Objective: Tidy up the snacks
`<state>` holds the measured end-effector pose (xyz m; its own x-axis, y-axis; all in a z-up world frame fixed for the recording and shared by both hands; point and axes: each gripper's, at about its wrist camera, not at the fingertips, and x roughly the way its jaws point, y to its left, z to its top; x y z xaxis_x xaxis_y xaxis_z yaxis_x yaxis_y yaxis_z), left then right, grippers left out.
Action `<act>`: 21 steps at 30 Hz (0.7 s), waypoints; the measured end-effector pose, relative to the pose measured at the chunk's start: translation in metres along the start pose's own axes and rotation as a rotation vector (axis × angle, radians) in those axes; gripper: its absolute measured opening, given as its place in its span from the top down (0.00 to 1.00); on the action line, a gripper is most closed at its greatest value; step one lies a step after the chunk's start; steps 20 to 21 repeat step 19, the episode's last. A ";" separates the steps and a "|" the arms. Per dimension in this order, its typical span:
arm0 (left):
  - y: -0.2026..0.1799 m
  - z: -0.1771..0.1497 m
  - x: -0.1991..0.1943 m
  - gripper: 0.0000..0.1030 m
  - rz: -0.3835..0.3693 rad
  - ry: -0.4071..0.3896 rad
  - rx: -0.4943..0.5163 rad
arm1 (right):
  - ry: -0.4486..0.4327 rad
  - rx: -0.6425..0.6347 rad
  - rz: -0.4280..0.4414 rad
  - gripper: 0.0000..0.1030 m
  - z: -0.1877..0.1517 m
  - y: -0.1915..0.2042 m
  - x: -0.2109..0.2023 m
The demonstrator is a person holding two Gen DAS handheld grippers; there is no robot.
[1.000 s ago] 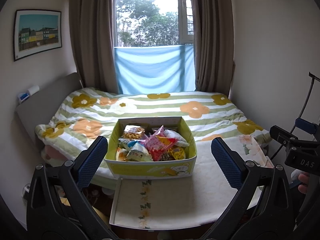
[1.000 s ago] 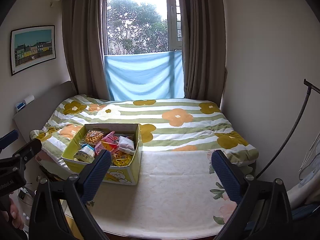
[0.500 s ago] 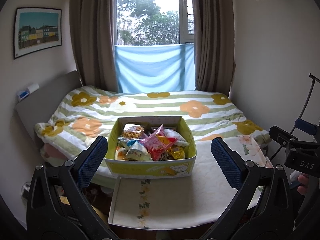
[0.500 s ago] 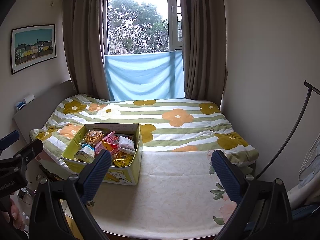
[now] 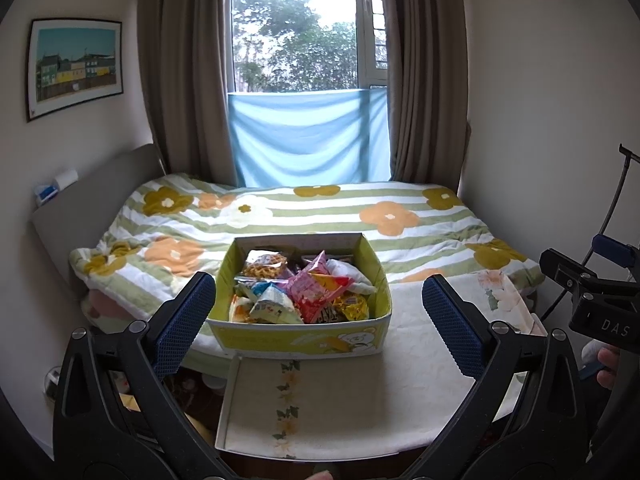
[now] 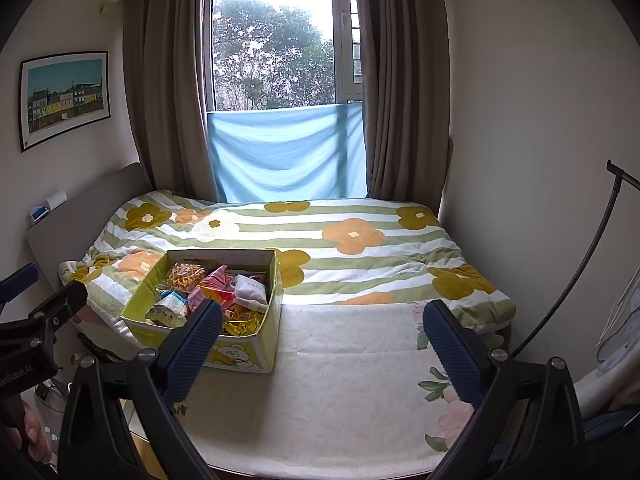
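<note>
Yellow-green cardboard box [image 5: 300, 336] w/ a bear print on its front sits at the far left of the cloth-covered counter [image 6: 352, 392], back edge against the bed w/ the green-striped, flower-print quilt [image 6: 360, 240]. Box is full of mixed snack packets: a waffle-pattern pack [image 5: 266, 264] at the back, a pink pouch [image 5: 310, 296] in the middle, a white bag [image 5: 348, 274] to the right, gold-foil packs [image 5: 352, 306] at front right.

Left gripper [image 5: 318, 320] is spread wide, empty, its blue textured pads [image 5: 184, 320] flanking the box in view but apart from it, nearer the camera. Right gripper [image 6: 322, 340] is also spread wide & empty, held above the bare part of the counter, box off to its left. Part of a hand [image 5: 608, 366] shows under the right gripper at the edge of the left wrist view.

Behind the bed: window w/ brown curtains [image 6: 168, 100] & a light blue cloth [image 6: 288, 152] across its lower half.
</note>
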<state>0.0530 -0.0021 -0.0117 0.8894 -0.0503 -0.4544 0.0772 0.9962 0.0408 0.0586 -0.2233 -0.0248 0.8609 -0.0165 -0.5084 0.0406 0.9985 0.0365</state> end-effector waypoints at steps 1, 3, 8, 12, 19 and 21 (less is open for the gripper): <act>-0.001 0.000 0.000 0.00 0.004 -0.002 0.002 | 0.002 0.000 0.000 0.03 0.001 -0.001 0.001; -0.002 0.001 0.000 0.00 0.012 -0.008 0.003 | 0.001 0.001 -0.001 0.03 0.001 -0.001 0.001; -0.004 0.003 -0.003 0.00 0.036 -0.029 0.012 | 0.000 -0.002 -0.005 0.03 0.001 -0.001 0.001; -0.005 0.004 -0.001 0.00 0.042 -0.033 0.017 | 0.001 -0.003 -0.009 0.03 0.001 0.000 0.003; 0.000 0.003 0.006 0.00 0.025 -0.024 -0.003 | 0.010 -0.008 -0.012 0.03 0.002 0.006 0.011; 0.000 0.003 0.006 0.00 0.025 -0.024 -0.003 | 0.010 -0.008 -0.012 0.03 0.002 0.006 0.011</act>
